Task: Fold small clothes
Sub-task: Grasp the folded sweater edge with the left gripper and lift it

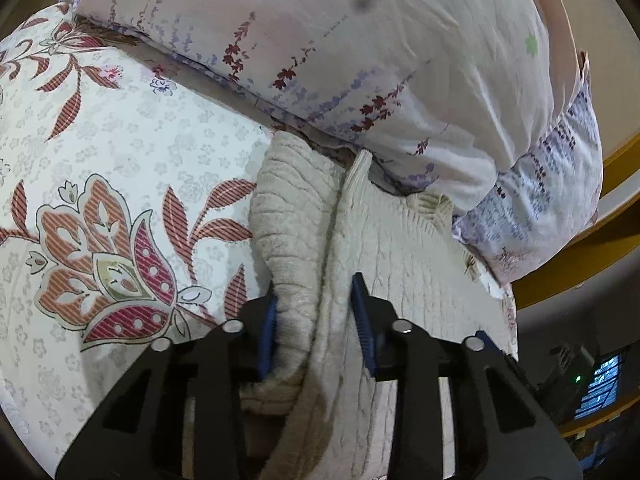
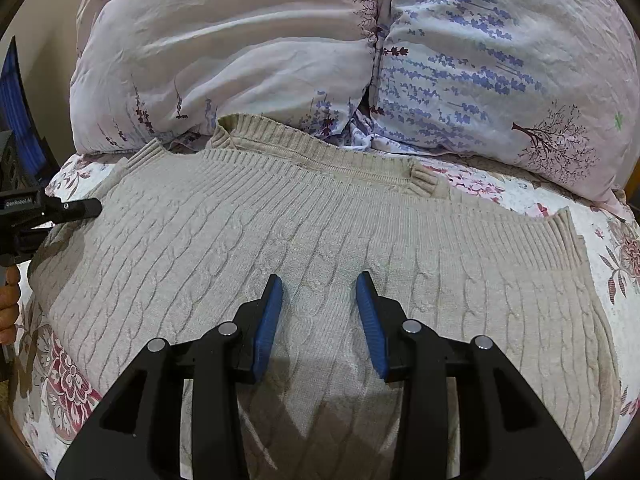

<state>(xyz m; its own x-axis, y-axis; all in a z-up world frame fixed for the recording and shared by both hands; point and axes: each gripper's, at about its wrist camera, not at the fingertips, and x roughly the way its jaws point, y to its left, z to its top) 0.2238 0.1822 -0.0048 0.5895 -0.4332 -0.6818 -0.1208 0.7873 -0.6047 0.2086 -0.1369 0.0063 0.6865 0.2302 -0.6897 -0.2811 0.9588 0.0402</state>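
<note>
A beige cable-knit sweater (image 2: 320, 232) lies spread on the floral bedsheet (image 2: 608, 248), its ribbed collar toward the pillows. In the left wrist view a bunched fold of the sweater (image 1: 296, 220) runs between the blue pads of my left gripper (image 1: 316, 292), which stands open around it. My right gripper (image 2: 319, 288) is open and empty just above the sweater's middle. The left gripper's black body (image 2: 44, 208) shows at the sweater's left edge in the right wrist view.
Two lavender-print pillows (image 2: 280, 52) are stacked against the sweater's far edge and also show in the left wrist view (image 1: 360, 60). The floral bedsheet (image 1: 120, 160) extends left. A wooden bed frame (image 1: 580, 264) and a lit screen (image 1: 600, 384) are at right.
</note>
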